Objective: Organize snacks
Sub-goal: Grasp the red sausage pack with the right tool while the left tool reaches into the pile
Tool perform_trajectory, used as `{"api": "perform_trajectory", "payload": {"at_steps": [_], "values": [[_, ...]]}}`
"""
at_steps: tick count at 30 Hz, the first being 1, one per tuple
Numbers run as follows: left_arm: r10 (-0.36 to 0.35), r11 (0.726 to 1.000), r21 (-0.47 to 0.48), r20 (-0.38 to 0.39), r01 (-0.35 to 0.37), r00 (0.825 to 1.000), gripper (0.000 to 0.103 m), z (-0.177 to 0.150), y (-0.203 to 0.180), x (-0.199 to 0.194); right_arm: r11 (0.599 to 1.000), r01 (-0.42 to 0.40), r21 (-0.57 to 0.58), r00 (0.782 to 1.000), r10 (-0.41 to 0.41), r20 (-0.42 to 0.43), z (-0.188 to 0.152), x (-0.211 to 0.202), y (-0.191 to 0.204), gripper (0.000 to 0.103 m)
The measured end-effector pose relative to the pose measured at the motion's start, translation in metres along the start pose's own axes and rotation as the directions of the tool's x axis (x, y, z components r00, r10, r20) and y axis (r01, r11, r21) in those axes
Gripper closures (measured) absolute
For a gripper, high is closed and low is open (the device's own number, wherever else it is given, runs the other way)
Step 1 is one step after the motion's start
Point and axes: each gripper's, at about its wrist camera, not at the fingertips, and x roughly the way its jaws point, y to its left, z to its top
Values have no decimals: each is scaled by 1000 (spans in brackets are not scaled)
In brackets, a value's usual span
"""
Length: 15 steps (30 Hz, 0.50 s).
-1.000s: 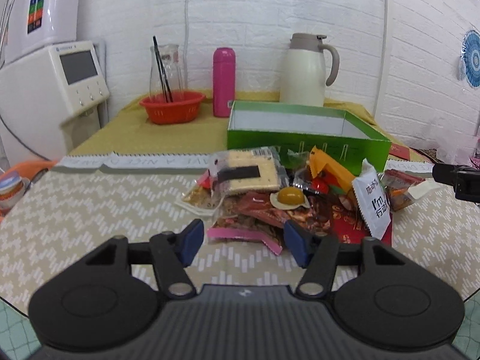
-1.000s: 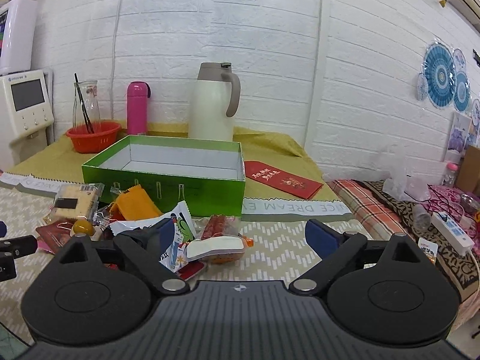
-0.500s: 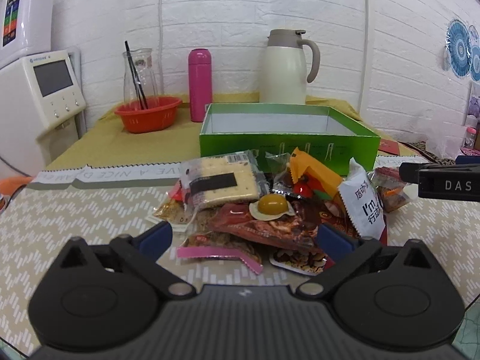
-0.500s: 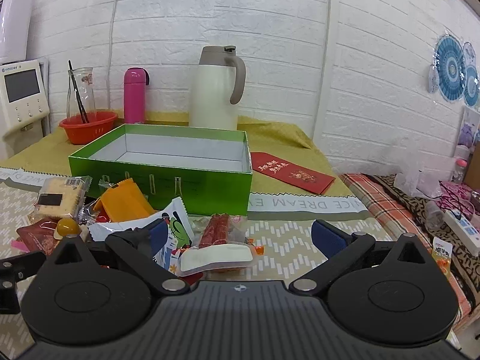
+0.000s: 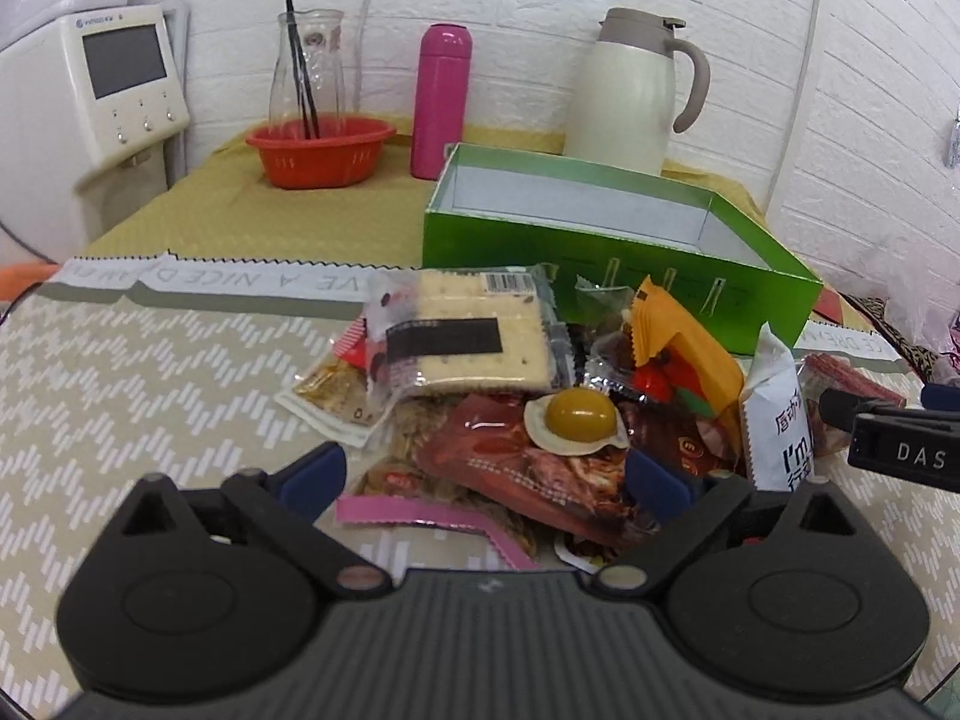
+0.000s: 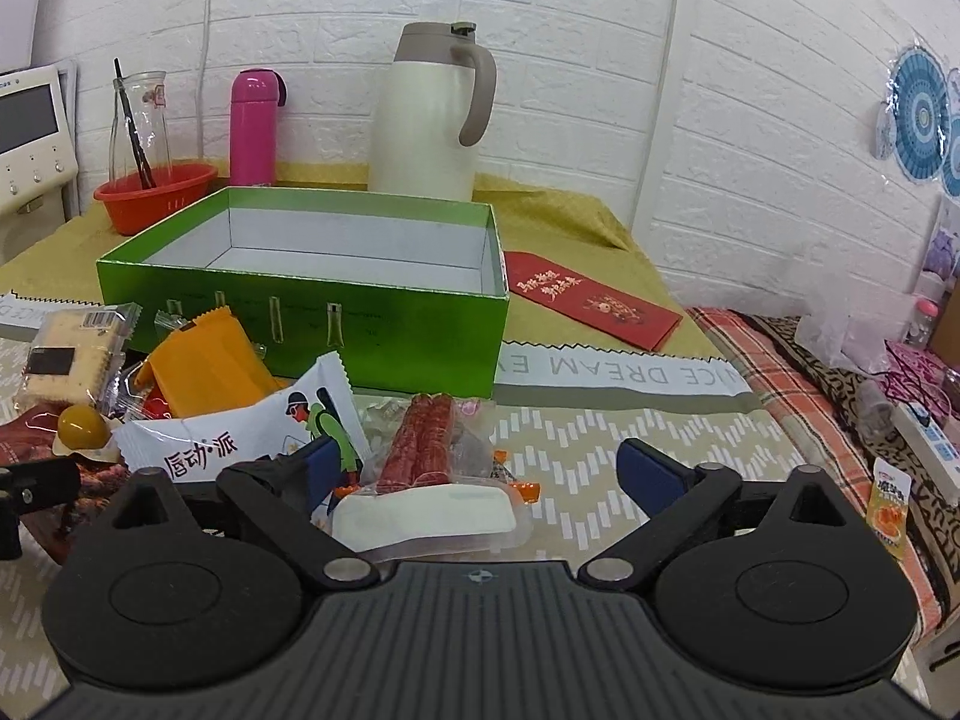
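A heap of snack packets lies in front of an empty green box (image 5: 630,279) (image 6: 300,312). My left gripper (image 5: 486,476) hovers low at the heap's near edge, its jaws wide and closing. A red-brown packet (image 5: 528,468) lies between them, untouched by the pads. Behind it are a yellow jelly cup (image 5: 579,417), a cracker pack (image 5: 468,336) and an orange packet (image 5: 684,348). My right gripper (image 6: 489,467) stands open over a sausage pack (image 6: 423,438) and a flat white packet (image 6: 426,516). A white printed packet (image 6: 252,432) leans at its left finger.
Behind the box stand a cream jug (image 6: 429,114), a pink flask (image 6: 252,126) and a red basket (image 6: 156,195) holding a glass carafe. A red envelope (image 6: 591,297) lies right of the box. An appliance (image 5: 114,96) stands at left; bedding and a power strip (image 6: 927,438) at right.
Both grippers have come nearer to the snack heap and a little lower. The left jaws have spread much wider than a second ago. No snack has moved.
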Motion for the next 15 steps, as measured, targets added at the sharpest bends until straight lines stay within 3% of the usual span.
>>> {"api": "perform_trajectory", "payload": {"at_steps": [9,10,11,12,15], "values": [[18,1000,13,-36,-17,999,10,10,-8,12,1000,-14,-4,998,13,-69,3,22,2,0],[18,1000,14,-33,-18,999,21,11,-8,12,1000,-13,-12,997,12,-79,3,24,2,0],[8,1000,20,-31,-7,999,34,12,-10,13,1000,-24,-20,996,22,-90,3,26,2,11],[2,1000,22,-35,-2,999,45,13,-10,14,1000,-18,-24,996,16,-90,2,26,3,13],[-1,1000,4,-28,1,1000,55,14,-7,15,999,-18,-46,997,14,-72,1,23,5,20]]}}
